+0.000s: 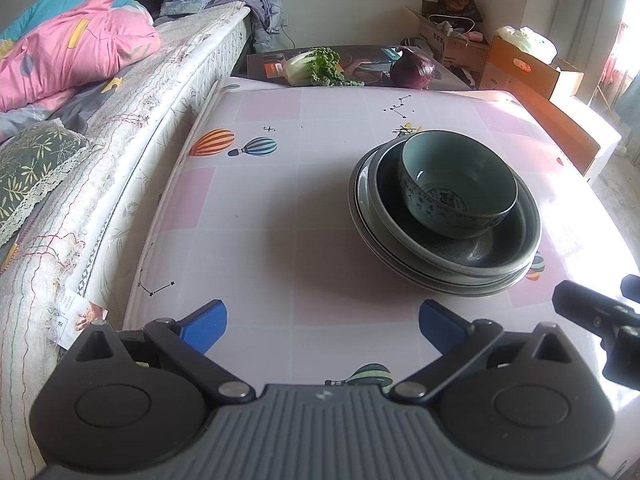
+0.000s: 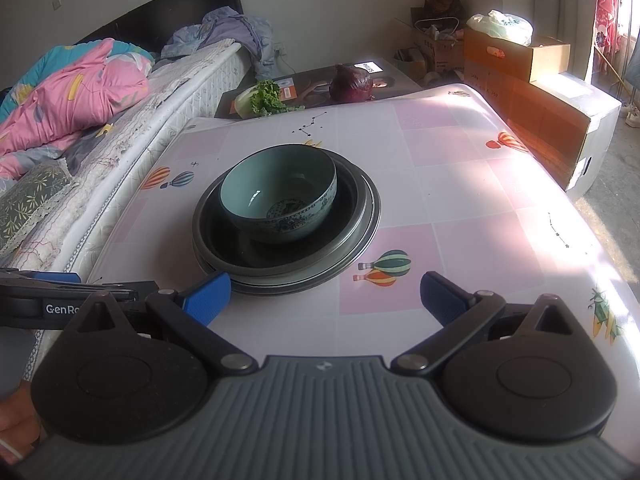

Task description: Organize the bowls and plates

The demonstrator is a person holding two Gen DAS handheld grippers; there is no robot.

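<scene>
Nearest the lens in the left wrist view, the left hand-held gripper [image 1: 322,326] hovers above the near part of the tabletop [image 1: 256,216] with its blue fingertips [image 1: 206,326] spread wide and nothing between them. The right wrist view shows the right hand-held gripper [image 2: 325,298] in the same released state, its blue fingertips [image 2: 208,296] well apart and empty; the left fingertip sits just in front of the stack's near rim, and contact cannot be judged.

The dishes stand as one stack near the middle of the tabletop [image 2: 460,184], which is covered by a pink and white checked cloth printed with balloons. A teal bowl [image 1: 458,182] with a dark pattern on its outer wall sits upright inside a dark deep plate [image 1: 472,254], which rests on wider grey plates [image 1: 362,184] beneath. From the right wrist view the bowl [image 2: 280,192] sits toward the far side of the deep plate [image 2: 256,258], and the grey plates [image 2: 370,216] show as rims around it.

Beyond the far edge of the tabletop lie a leafy green vegetable [image 1: 316,66] and a red cabbage [image 1: 412,68], apart from each other on a lower dark surface. A bed [image 1: 120,128] with a pink quilt [image 1: 72,44] runs along the left side. Cardboard boxes [image 2: 516,56] stand at the far right.
</scene>
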